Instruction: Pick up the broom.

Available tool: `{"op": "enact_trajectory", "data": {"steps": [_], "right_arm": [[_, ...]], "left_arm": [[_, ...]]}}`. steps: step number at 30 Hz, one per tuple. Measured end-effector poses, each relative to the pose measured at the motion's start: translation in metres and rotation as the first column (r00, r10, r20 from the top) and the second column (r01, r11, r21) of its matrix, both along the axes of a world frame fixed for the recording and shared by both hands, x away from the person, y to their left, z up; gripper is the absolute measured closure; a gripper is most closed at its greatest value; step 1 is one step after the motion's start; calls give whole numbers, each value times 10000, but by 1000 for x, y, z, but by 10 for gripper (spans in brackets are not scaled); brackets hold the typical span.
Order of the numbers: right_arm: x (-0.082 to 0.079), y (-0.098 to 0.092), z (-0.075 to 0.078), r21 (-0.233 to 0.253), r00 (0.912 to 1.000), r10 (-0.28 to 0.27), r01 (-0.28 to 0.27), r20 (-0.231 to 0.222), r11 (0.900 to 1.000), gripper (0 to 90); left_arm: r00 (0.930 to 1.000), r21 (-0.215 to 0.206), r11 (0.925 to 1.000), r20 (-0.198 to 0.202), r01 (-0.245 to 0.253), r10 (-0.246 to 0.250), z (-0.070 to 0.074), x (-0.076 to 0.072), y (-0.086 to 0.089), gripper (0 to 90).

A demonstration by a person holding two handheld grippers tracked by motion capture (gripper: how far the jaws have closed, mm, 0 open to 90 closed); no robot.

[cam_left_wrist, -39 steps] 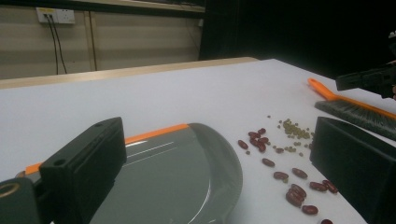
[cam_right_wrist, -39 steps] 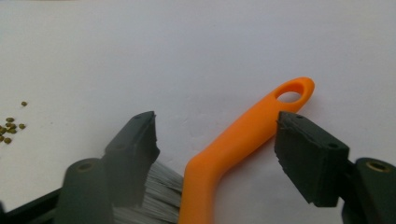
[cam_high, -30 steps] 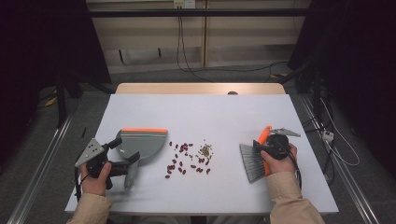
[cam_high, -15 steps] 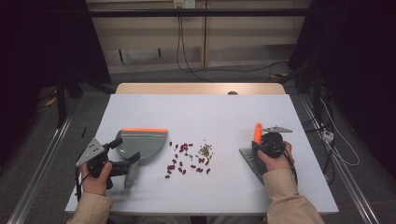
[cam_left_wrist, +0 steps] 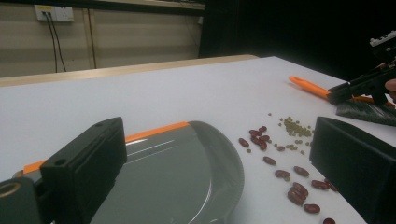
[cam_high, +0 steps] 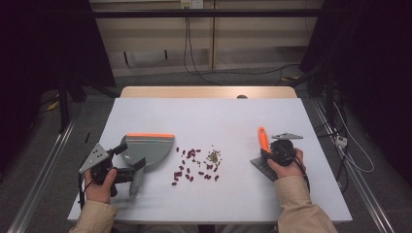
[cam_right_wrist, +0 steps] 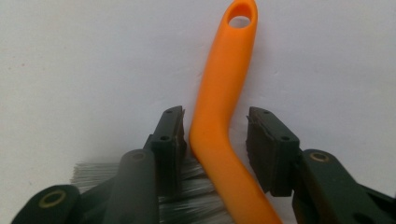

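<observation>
Grey-bristled brush with bent orange handle lies between the open fingers.

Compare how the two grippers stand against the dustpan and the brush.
The left gripper has its jaws wide apart over the grey dustpan; the right gripper has its jaws astride the brush handle, with a gap on one side. The dustpan faces the beans; the brush lies flat, handle pointing away. Both tools have orange parts.

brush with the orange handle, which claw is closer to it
Right. The right claw straddles the brush, its jaws on either side of the orange handle with a gap on one side. The left claw is across the table at the dustpan, beyond the scattered beans.
</observation>
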State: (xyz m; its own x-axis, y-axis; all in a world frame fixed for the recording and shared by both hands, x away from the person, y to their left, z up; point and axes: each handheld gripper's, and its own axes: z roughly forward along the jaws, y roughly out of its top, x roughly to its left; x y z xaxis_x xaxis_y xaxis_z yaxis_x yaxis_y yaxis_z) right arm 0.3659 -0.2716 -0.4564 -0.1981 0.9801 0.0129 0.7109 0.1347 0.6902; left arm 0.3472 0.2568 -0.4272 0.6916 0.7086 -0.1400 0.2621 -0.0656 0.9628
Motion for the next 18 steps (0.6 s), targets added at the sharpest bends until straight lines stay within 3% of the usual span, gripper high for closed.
{"op": "enact_trajectory", "data": {"steps": [5, 10, 18], "right_arm": [[3, -1, 0, 196, 9996, -189, 193, -213, 9996, 640], [9, 1, 5, 224, 9956, -417, 437, -836, 9988, 672], [9, -3, 2, 648, 9956, -569, 618, -751, 9960, 671]], "left_arm": [[10000, 28, 10000, 24, -24, 24, 1, -1, 0, 39], [9999, 113, 9999, 108, -29, 28, 1, -1, -1, 39], [9999, 77, 9999, 157, 65, -66, 3, -2, -4, 39]]}}
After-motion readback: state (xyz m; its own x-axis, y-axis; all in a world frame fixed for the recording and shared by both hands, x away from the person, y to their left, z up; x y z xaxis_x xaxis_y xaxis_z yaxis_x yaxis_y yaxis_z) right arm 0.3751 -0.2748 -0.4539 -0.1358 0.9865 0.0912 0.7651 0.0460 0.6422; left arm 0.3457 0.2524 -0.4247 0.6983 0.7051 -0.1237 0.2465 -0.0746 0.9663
